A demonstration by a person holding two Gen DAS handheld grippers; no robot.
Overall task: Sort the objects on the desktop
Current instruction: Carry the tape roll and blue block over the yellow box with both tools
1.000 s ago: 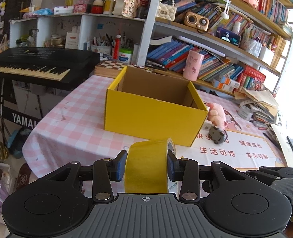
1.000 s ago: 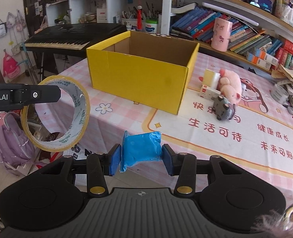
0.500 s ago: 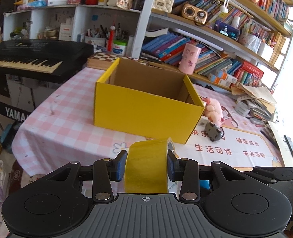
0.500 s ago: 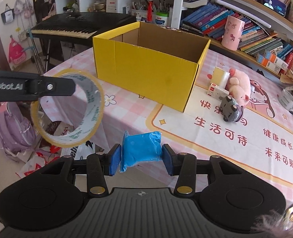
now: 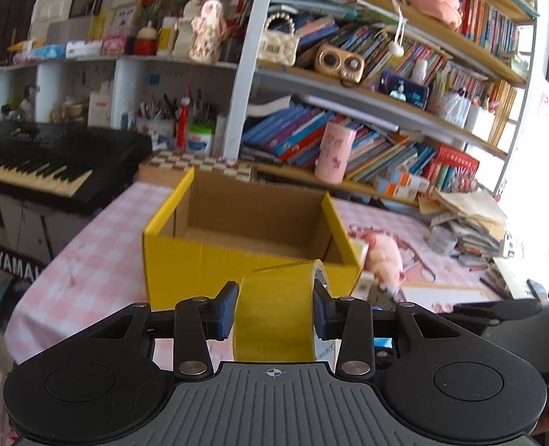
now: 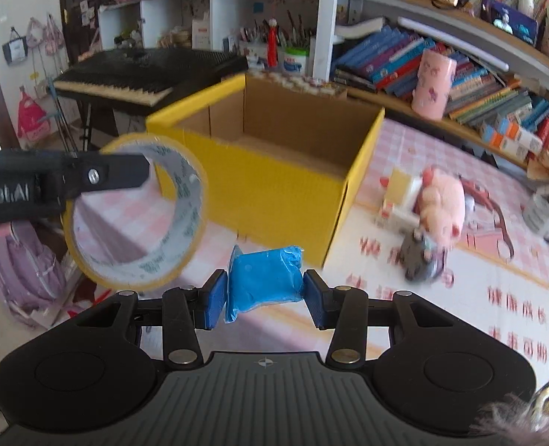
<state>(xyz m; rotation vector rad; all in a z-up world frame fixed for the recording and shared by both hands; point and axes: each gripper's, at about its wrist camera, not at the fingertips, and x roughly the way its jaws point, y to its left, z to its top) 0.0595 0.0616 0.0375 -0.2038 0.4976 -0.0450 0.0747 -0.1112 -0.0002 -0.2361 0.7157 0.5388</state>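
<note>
The left gripper pinches a yellow roll of packing tape just before the open yellow cardboard box; the right gripper clamps a blue plastic-wrapped packet near that box's front corner

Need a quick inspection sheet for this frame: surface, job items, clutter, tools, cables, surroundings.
Surface: table with pink checked cloth, printed mat at right.
Job's things: open yellow box, inside looks empty; yellow tape roll and blue packet, both held off the table in front of the box.
Clutter: pink plush, small grey toy and white-yellow item right of the box.
Tools: left tool shut on tape roll; right tool shut on blue packet.
Cables: nothing seen.
Surroundings: keyboard at left, bookshelves behind, paper stack at right.
</note>
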